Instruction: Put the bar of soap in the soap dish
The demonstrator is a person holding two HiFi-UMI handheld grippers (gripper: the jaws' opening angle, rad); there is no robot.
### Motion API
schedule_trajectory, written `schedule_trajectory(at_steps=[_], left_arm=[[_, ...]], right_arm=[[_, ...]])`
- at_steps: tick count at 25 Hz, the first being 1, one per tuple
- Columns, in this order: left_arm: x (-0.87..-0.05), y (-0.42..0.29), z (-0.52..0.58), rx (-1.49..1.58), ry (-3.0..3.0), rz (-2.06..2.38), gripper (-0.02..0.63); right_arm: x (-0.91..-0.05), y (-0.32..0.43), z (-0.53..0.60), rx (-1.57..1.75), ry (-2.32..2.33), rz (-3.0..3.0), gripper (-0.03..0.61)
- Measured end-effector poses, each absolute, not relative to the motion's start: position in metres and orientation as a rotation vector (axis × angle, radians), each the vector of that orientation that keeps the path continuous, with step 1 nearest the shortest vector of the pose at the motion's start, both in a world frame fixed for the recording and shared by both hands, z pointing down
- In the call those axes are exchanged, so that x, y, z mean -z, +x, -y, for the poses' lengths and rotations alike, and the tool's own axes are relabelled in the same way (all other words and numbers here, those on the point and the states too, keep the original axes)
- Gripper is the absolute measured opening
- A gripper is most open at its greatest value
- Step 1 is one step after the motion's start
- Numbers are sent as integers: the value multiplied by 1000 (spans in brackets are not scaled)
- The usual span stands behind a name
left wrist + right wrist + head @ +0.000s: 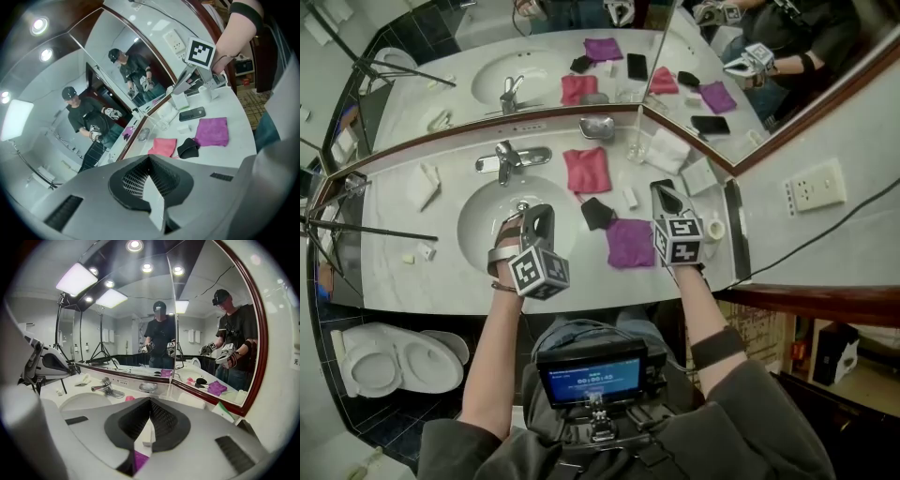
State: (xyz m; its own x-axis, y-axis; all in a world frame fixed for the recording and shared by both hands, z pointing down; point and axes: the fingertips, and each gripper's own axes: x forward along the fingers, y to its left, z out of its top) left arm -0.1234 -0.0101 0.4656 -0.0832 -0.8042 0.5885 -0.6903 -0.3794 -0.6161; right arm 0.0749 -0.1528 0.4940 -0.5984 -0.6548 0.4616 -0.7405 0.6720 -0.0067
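The small white bar of soap (630, 198) lies on the white counter (441, 272) between the pink cloth (588, 170) and my right gripper (664, 191). Through the right gripper's jaws the soap (146, 436) shows below, apart from them. The silver soap dish (596, 127) sits empty at the foot of the mirror, behind the pink cloth; the soap dish (148, 386) also shows in the right gripper view. My right gripper hangs above the counter, shut and empty. The left gripper (539, 216) hovers over the sink basin (478, 220), shut with nothing in it. From the left gripper view (150, 160) the soap (184, 128) lies by the phone (192, 113).
A chrome faucet (511, 159) stands behind the basin. A black pouch (597, 213) and a purple cloth (630, 242) lie in front of the soap. A glass (636, 145) and a white box (667, 150) stand right of the dish. The mirror corner closes the back.
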Motion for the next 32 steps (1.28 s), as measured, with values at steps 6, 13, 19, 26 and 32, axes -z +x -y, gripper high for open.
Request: schedule_trajectory(at_steps=[6,13,19,26,32], left_arm=[[-462,-123,8,1439,-2041,-1702,1],[-460,-122,7,1423,-2046,-1720,1],[-458,-126,7,1394,-2080,-1735,1],[-460,-137,4,1417,-2059,-1720,1],[-460,-138,7,1429,-2043,-1717,1]], right_arm=[[-474,90,146,-286,1100,2477,15],[-469,106,142,-305,1137,2476,15],[-480,113,139,-342,1166,2457,16],[-485,105,135,-357,1167,2457,17],[-484,104,139,-343,1152,2461,16]])
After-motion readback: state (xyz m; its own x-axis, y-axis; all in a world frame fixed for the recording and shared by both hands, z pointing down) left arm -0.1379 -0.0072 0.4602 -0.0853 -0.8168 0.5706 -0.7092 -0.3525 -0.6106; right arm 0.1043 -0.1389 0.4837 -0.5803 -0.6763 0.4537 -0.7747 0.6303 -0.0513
